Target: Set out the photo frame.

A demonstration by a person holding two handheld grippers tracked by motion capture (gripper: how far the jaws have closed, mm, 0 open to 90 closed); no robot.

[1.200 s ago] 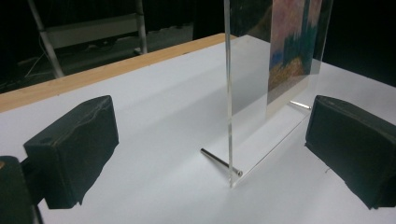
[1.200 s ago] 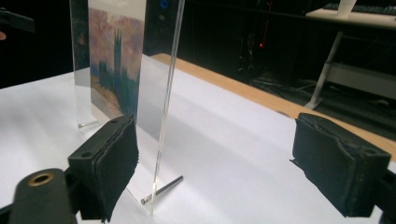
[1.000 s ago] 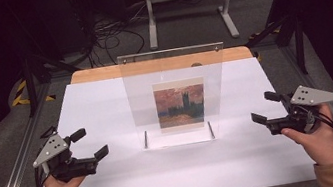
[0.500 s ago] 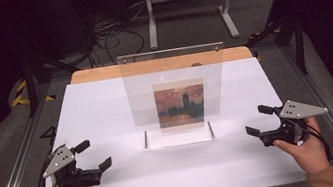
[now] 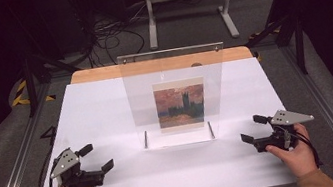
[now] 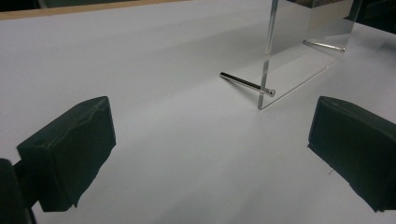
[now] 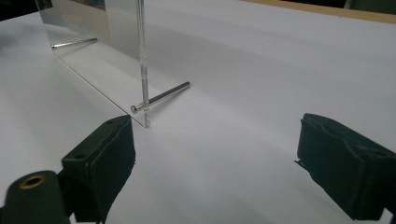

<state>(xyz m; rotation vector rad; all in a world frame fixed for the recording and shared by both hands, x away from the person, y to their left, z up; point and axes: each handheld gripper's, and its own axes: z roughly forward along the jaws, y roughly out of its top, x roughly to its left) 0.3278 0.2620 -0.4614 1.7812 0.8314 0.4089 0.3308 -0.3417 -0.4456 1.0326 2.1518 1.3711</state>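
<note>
— From above, what do you make of it?

— A clear acrylic frame (image 5: 176, 97) stands upright in the middle of the white table (image 5: 105, 103), with a small painting print (image 5: 180, 102) inside it. Its long axis runs across the table, left to right. The left gripper (image 5: 97, 158) sits near the front left, the right gripper (image 5: 254, 128) near the front right, each well apart from the frame and about equally far, so neither hand is clearly nearer.

— Jaws?

— Both spread wide, nothing between them. Both hands rest low at the table's near edge, jaws aimed inward toward the frame's bottom corners.

— And the left gripper view?

— Looking along the table, its two black pads (image 6: 70, 151) stand wide apart over bare white. The frame's near edge (image 6: 267, 60) lies ahead and to the right, with a metal support pin (image 6: 246, 84) poking through its base.

— The right gripper view?

— A mirror of it. Its pads (image 7: 100, 163) gape open too, and the frame's other edge (image 7: 143, 60) stands ahead and to the left, its own pin (image 7: 161, 99) lying crosswise. I'd guess either hand must travel inward to reach a side edge.
</note>
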